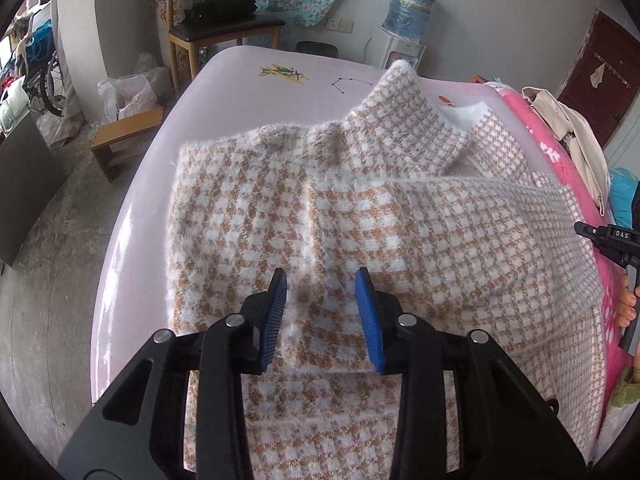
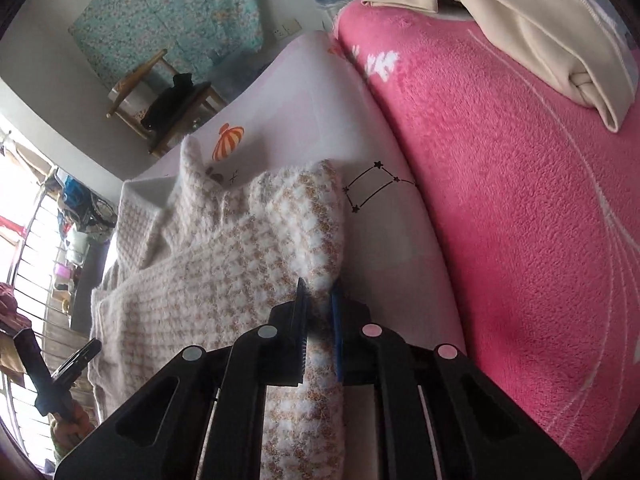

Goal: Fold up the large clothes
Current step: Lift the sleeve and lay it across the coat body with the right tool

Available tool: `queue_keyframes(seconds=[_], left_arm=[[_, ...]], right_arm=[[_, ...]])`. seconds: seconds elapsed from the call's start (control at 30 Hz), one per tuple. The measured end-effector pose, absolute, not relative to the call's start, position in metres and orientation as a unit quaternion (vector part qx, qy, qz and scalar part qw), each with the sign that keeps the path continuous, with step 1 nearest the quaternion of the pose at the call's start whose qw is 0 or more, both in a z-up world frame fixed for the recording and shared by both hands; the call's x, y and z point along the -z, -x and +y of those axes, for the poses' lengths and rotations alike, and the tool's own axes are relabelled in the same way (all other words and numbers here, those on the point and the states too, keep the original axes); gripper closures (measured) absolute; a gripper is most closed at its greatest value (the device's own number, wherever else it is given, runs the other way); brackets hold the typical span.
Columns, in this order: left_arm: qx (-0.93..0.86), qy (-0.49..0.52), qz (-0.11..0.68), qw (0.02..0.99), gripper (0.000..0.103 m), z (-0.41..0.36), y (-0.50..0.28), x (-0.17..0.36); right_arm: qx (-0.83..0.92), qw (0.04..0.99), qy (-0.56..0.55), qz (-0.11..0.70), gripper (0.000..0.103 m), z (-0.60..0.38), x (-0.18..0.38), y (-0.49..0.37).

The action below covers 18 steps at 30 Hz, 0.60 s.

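On the pale pink sheet (image 1: 248,68), the houndstooth coat (image 1: 320,200) is lying half folded. Left of the coat's middle, the left gripper (image 1: 322,300) is standing part open astride a fold, pads seemingly not yet pressing. At the coat's right edge, the right gripper (image 2: 318,300) is pinching a fuzzy fold, jaws nearly closed. Judgement: both should be gripping firmly and lifting together. Beyond the coat: chair (image 1: 224,24), water dispenser (image 1: 400,40), pink blanket (image 2: 500,200)

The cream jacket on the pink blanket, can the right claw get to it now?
Probably not yet. The right claw is shut on the checked sweater, so it's busy. Nothing blocks the way across the pink blanket to the cream jacket.
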<state>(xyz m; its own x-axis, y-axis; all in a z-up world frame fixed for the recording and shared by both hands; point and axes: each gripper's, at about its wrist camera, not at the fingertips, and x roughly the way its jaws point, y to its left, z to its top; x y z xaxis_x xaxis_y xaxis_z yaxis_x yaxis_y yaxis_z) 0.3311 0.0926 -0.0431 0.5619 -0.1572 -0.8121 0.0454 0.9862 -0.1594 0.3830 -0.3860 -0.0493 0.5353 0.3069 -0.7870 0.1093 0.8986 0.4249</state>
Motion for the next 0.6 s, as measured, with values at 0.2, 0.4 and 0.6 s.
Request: queue_keyframes(seconds=[0.2, 0.4, 0.6], left_arm=[[0.071, 0.077, 0.436, 0.894, 0.069, 0.101, -0.323, 0.023], [0.11, 0.044, 0.427, 0.897, 0.069, 0.074, -0.326, 0.014], [0.075, 0.017, 0.467, 0.881, 0.067, 0.07, -0.334, 0.047]], right_arm=[[-0.029, 0.895, -0.119, 0.43, 0.075, -0.373, 0.0, -0.354], [-0.167, 0.882, 0.023, 0.439, 0.075, -0.315, 0.003, -0.304], [-0.157, 0.855, 0.029, 0.493, 0.078, -0.331, 0.041, -0.3]])
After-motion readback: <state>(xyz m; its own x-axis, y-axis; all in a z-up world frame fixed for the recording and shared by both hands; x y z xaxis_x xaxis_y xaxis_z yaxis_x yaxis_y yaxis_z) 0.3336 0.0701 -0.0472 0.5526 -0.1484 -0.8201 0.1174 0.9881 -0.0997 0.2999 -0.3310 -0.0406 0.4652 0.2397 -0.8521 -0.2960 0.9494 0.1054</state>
